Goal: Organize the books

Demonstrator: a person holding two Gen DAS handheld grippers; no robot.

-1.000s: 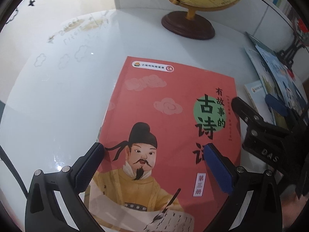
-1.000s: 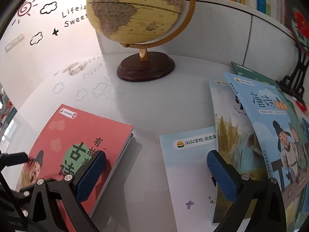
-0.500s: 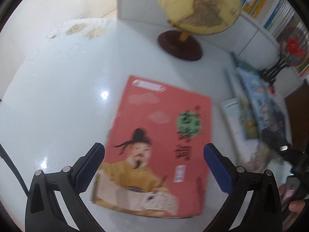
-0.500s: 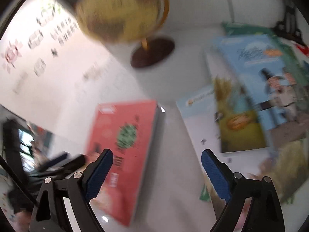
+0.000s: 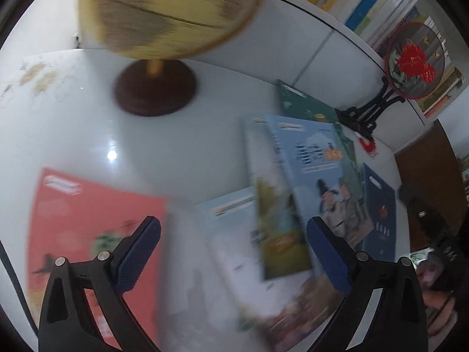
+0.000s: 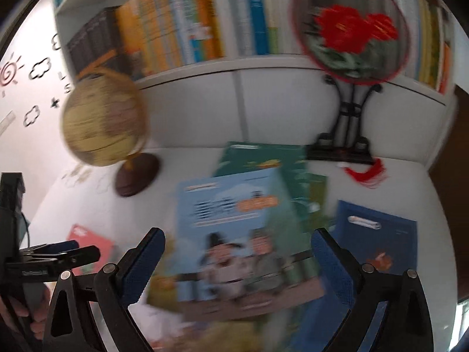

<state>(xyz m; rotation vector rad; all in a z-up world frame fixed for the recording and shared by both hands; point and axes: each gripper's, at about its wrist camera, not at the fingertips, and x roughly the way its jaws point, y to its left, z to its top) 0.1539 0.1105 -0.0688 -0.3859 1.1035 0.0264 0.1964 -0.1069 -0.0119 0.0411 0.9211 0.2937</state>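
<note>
Glossy white tabletop (image 5: 181,135): carries all items; ceiling light reflected as a bright spot. Yellow-tan globe on round dark-brown wooden base (image 5: 155,88): near back edge, left portion. Round translucent fan with red flowers on black stand (image 6: 350,26): back right corner, red tassel (image 6: 363,174) lying at its foot. White wall (image 6: 35,70) at left: black cloud-outline and pink sun decals.

Book covers (image 5: 307,176) motion-blurred, titles unreadable; globe (image 5: 164,8) cut by top edge.
</note>
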